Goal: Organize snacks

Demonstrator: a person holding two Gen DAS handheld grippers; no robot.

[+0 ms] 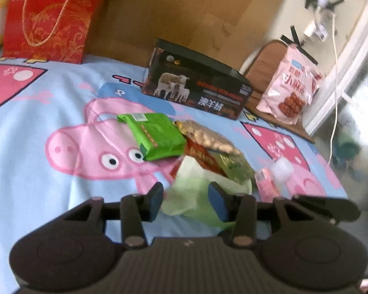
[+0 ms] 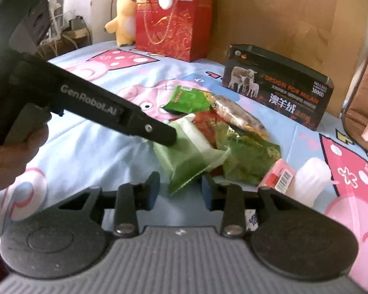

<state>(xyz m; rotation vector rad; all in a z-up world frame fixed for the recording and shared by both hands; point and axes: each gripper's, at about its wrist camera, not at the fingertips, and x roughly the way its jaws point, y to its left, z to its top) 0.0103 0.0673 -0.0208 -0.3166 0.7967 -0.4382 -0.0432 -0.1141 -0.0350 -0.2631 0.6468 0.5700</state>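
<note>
A heap of snack packets lies on a Peppa Pig sheet: a bright green packet [image 1: 157, 136] [image 2: 187, 100], a clear bag of nuts [image 1: 208, 137] [image 2: 238, 115], a red-and-green packet [image 1: 216, 161] [image 2: 247, 161], a pale green bag [image 1: 191, 196] [image 2: 186, 156] and a small pink carton [image 1: 266, 183] [image 2: 278, 175]. My left gripper [image 1: 185, 202] is open, its jaws on either side of the pale green bag's near end; its body also shows in the right wrist view [image 2: 135, 120]. My right gripper [image 2: 180, 192] is open just before the same bag's corner.
A dark box with sheep pictures [image 1: 196, 85] [image 2: 277, 85] stands behind the heap. A red gift bag [image 1: 49, 17] [image 2: 171, 24] and a yellow plush toy [image 2: 125, 17] stand at the headboard. A pink snack bag [image 1: 289, 85] rests on a chair beside the bed. A white fluffy item [image 2: 309, 178] lies near the carton.
</note>
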